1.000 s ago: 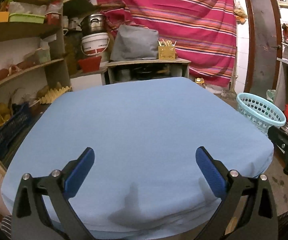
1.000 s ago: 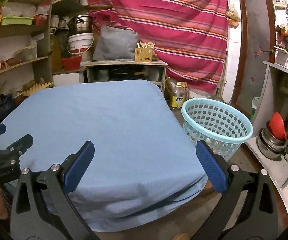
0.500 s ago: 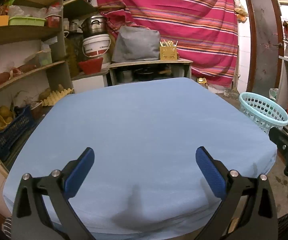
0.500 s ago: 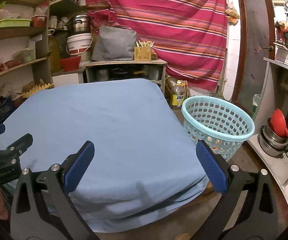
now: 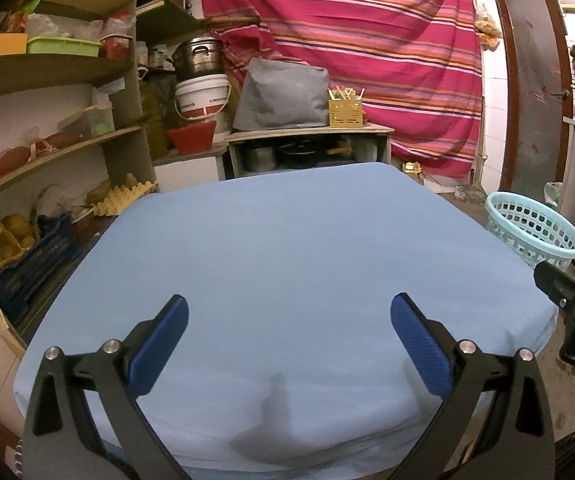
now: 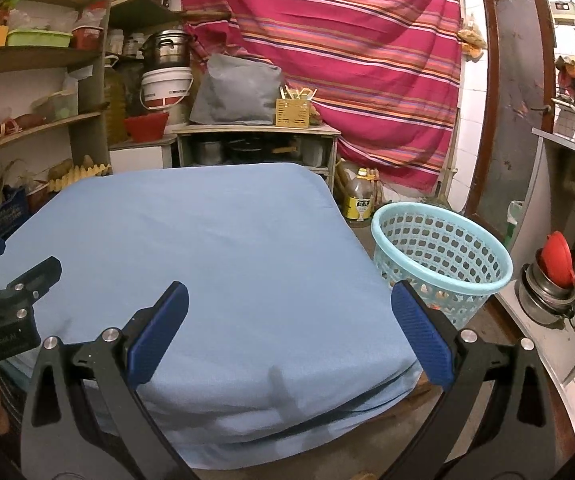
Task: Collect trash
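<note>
The left tool (image 5: pixel 289 322) hangs over the near part of a desk (image 5: pixel 307 240) draped in a plain blue cloth, its blue-padded fingers (image 5: pixel 159 344) spread wide and grasping nothing; the right tool (image 6: pixel 289 320) hangs over the desk's near right corner, likewise released with nothing between its pads; each tool shows at the edge of the other's view, the right one at the far right of the left wrist view and the left one at the far left of the right wrist view. The task's thing in sight is the light turquoise perforated basket (image 6: pixel 443 256), standing upright on the floor just beside the desk's right edge; through the holes near its base something small and orange shows, too small to tell what it is; the same basket appears at the right of the left wrist view (image 5: pixel 531 228). Behind the basket a yellow-labelled bottle (image 6: pixel 361 200) stands on the floor; a striped red cloth (image 6: pixel 347 60) hangs across the back wall; in front of it a low cabinet carries a grey covered bundle (image 6: pixel 239 92) and a yellow slotted holder (image 6: pixel 293 111); shelves (image 5: pixel 47 68) of containers and produce line the left side; a white bucket (image 5: pixel 203 98) sits under a metal pot; on the counter at right a red lid (image 6: pixel 557 258) rests in stacked metal bowls.
</note>
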Available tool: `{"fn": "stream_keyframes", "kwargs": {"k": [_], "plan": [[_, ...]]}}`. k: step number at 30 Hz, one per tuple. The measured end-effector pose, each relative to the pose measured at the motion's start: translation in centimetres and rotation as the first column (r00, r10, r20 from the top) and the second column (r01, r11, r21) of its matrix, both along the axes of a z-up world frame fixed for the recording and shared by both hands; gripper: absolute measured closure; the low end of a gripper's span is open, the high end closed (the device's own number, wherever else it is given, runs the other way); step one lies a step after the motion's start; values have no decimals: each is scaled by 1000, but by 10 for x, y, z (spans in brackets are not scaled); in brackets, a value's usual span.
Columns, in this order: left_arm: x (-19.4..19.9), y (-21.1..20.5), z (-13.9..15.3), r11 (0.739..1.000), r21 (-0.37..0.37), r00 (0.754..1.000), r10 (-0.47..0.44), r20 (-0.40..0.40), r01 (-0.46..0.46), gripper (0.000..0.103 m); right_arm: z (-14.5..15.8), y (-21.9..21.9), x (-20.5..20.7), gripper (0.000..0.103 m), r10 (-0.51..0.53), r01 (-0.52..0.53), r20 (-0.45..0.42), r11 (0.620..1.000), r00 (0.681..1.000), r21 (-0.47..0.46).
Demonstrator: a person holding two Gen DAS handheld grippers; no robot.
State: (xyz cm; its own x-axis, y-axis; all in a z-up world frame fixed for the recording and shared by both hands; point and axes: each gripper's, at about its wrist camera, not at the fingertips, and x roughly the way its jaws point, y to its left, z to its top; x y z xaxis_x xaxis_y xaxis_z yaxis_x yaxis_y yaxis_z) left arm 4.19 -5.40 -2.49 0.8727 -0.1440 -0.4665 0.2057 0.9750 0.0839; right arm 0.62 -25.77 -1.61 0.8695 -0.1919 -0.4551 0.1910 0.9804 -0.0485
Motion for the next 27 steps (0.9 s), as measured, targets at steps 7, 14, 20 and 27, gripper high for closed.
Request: {"fn": "stream_keyframes", "kwargs": {"k": [7, 14, 20, 27], "plan": [[-2, 6, 1, 1000, -6, 1000, 28, 0, -28, 4, 0, 2, 2, 4, 9, -9, 1, 1000, 1000, 6], [-1, 11, 1, 999, 2, 999, 43, 1, -43, 4, 0, 5, 6, 4, 24, -24, -2, 1000, 1000, 12], [-1, 14, 0, 999, 7, 999, 53, 6, -53, 4, 0, 6, 8, 4, 25, -25, -3, 1000, 1000, 11], [-1, 14, -1, 998, 7, 998, 56, 5, -56, 4, -1, 5, 8, 4, 20, -20, -6, 1000, 1000, 11]]}}
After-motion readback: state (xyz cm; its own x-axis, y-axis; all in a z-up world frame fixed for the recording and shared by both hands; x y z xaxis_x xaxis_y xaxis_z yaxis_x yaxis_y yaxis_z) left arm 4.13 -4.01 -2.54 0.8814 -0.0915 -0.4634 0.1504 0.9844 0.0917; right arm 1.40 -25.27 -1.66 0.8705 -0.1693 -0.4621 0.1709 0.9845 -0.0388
